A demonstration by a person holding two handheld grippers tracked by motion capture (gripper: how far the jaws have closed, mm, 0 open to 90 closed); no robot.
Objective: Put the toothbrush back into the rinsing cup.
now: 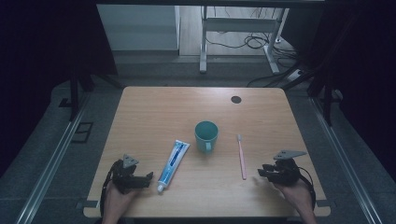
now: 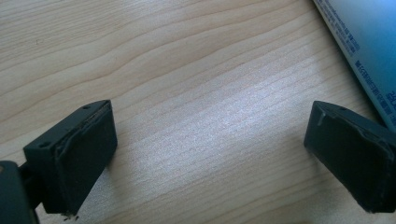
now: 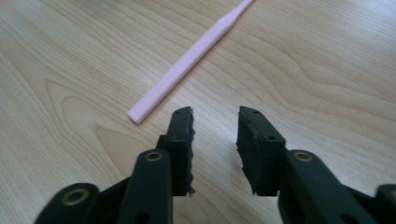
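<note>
You are at the approach: your left tool [image 1: 148, 177] gapes wide, empty, just beside the toothpaste tube [image 1: 173, 159] lying on the worktop [image 1: 154, 112]; your right tool [image 1: 259, 172] stands narrowly parted near the pink toothbrush [image 1: 241, 155]. Next, I judge, straddle the tube squarely before closing.

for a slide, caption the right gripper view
Right gripper, jaws slightly apart and empty, hovers beside the handle end of a pink toothbrush on the wooden table.

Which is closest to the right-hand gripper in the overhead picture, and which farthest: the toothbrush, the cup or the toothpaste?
From the right gripper:
1. Toothbrush, just to its left, handle end near the jaws.
2. Cup, farther left and deeper on the table.
3. Toothpaste, farthest, lying over by the left gripper.
</note>
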